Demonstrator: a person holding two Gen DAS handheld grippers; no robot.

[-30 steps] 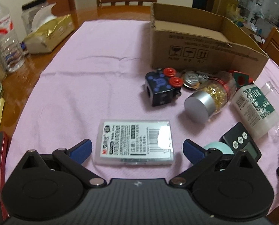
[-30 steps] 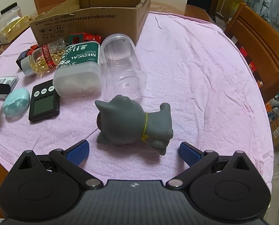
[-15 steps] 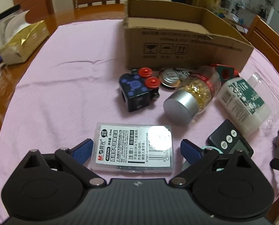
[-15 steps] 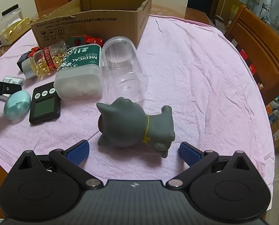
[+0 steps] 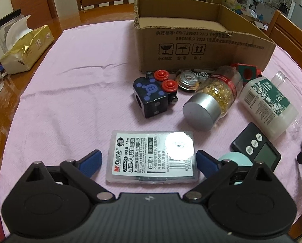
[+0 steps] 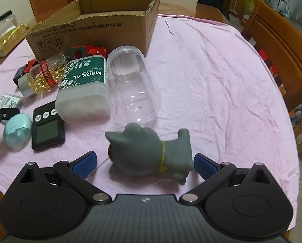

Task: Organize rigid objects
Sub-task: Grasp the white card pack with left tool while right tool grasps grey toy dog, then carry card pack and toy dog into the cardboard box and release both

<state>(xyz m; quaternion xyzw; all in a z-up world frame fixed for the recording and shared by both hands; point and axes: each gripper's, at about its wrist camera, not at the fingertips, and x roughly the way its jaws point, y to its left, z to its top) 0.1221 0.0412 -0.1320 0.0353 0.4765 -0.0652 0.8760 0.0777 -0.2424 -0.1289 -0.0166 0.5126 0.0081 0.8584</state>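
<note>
**Both grippers poised over their picks**

Since a second ago your left gripper (image 5: 148,161) has narrowed slightly and the plastic case (image 5: 152,156) sits lower between its pads. Jaws apart, not yet touching. Case lies flat on the pink cloth (image 5: 73,93), long axis across the jaw line. Your right gripper (image 6: 144,161), also spread, straddles the grey cat figure (image 6: 151,151); the cardboard box (image 5: 201,46) is ahead.

One cardboard box (image 5: 201,46), one grey cat figure (image 6: 151,151), two jars (image 5: 211,101) (image 6: 130,85), one swab bottle (image 6: 84,89), one timer (image 6: 47,127)
</note>
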